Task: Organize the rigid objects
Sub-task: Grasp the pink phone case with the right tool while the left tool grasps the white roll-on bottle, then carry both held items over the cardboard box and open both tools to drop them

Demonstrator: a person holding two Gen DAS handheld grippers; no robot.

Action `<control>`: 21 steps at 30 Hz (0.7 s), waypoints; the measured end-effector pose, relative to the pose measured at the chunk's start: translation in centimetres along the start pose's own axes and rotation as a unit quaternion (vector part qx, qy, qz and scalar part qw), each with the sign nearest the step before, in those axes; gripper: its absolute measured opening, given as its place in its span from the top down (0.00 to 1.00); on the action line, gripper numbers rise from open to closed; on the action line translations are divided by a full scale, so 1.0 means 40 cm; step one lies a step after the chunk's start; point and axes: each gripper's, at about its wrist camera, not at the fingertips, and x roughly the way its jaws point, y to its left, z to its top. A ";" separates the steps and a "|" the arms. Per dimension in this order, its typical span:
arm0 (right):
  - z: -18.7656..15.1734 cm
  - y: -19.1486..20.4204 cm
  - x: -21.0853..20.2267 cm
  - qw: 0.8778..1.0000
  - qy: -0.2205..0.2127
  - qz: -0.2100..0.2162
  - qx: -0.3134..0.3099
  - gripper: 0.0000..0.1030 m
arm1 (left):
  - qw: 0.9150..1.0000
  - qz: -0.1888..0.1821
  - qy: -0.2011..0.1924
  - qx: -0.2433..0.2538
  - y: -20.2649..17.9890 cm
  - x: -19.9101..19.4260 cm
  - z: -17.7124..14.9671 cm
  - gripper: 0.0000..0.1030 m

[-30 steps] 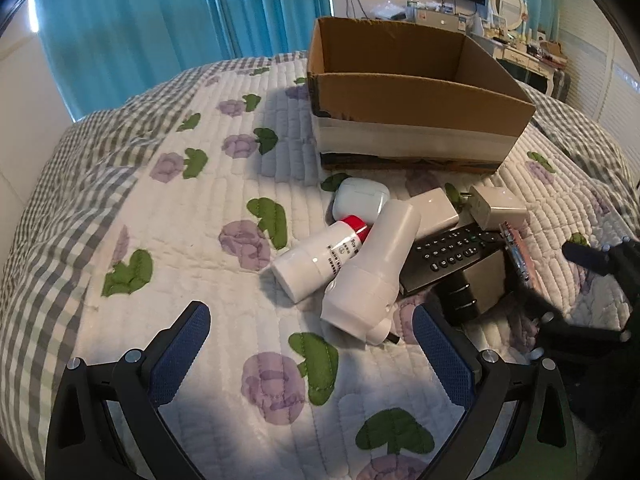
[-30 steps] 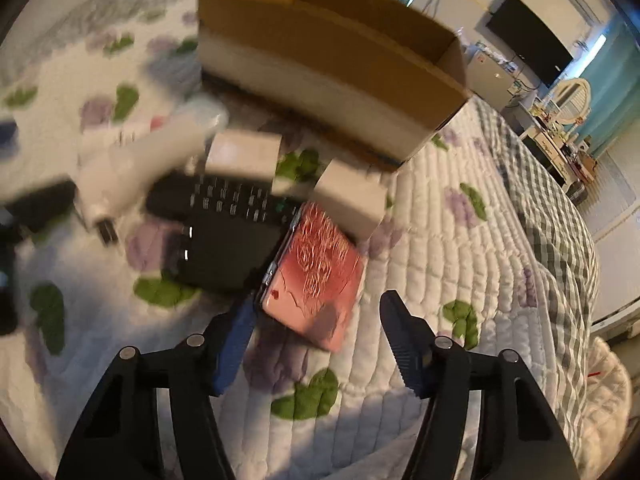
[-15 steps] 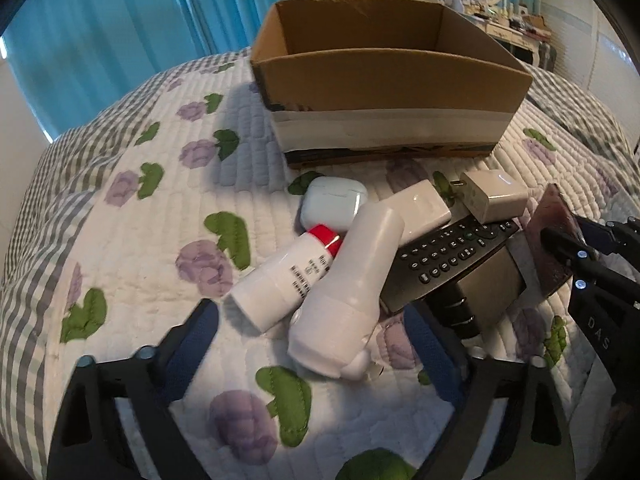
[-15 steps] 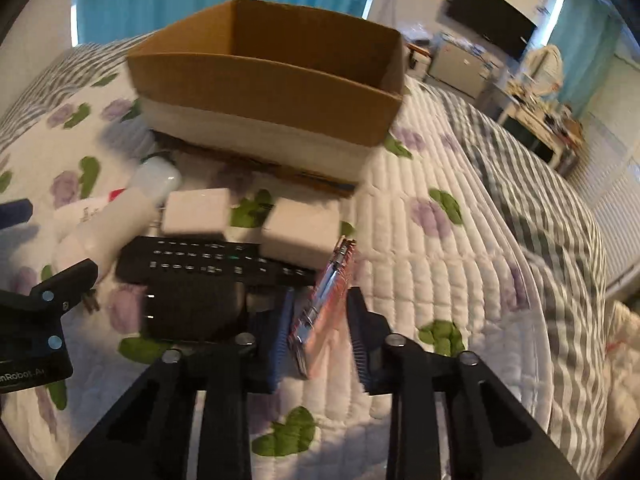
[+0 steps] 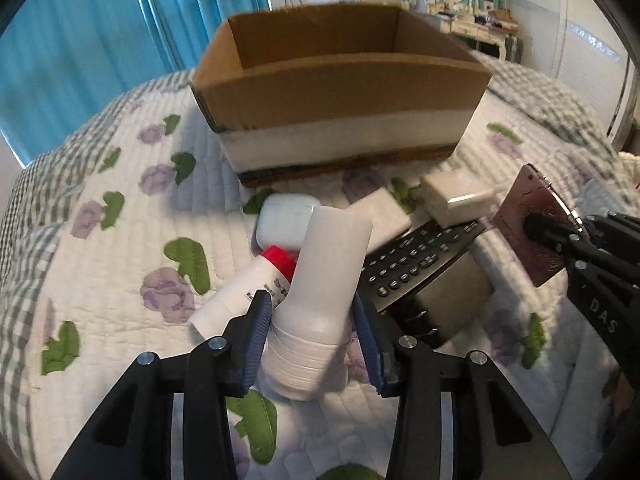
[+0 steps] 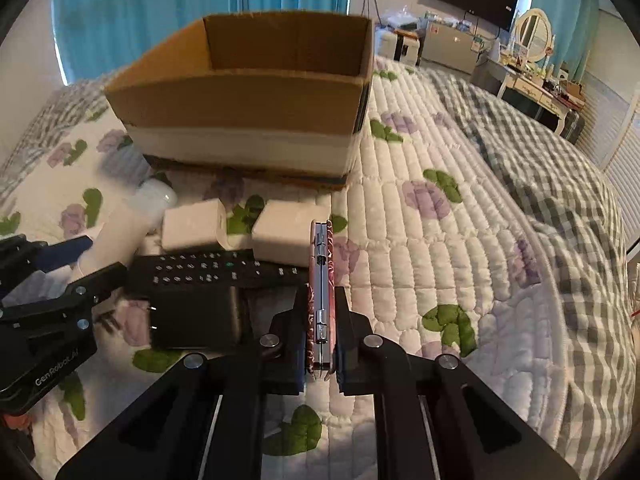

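A floral quilted bed [image 6: 460, 216] fills the room, teal curtains [image 6: 160, 4] far left, a dressing table [image 6: 536, 80] far right.

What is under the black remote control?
The black remote control rests on a dark boxy block, with a white adapter beside it; anything beneath the block is hidden.

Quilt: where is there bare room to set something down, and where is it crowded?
Free: the quilt right of the box and the pink case, and the stretch left of the tube. The box looks empty as far as visible. Crowded: in front of the box, around the remote, chargers and bottle.
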 end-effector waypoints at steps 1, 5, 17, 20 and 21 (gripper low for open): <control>0.002 0.003 -0.010 1.000 -0.005 0.001 0.000 0.91 | 1.000 -0.004 -0.005 0.000 0.001 -0.013 0.003 0.60; 0.015 0.005 -0.058 1.000 -0.023 0.011 0.001 0.91 | 1.000 -0.006 -0.011 0.002 0.005 -0.068 0.026 0.68; 0.155 0.006 -0.254 0.994 -0.103 0.035 -0.013 0.91 | 0.996 -0.022 -0.085 0.017 0.023 -0.265 0.186 0.68; 0.226 0.006 -0.288 0.991 -0.124 0.041 -0.020 0.91 | 0.996 -0.012 -0.087 0.017 0.035 -0.286 0.267 0.68; 0.247 0.005 -0.295 0.991 -0.128 0.042 -0.021 0.91 | 0.996 -0.010 -0.088 0.018 0.039 -0.288 0.288 0.68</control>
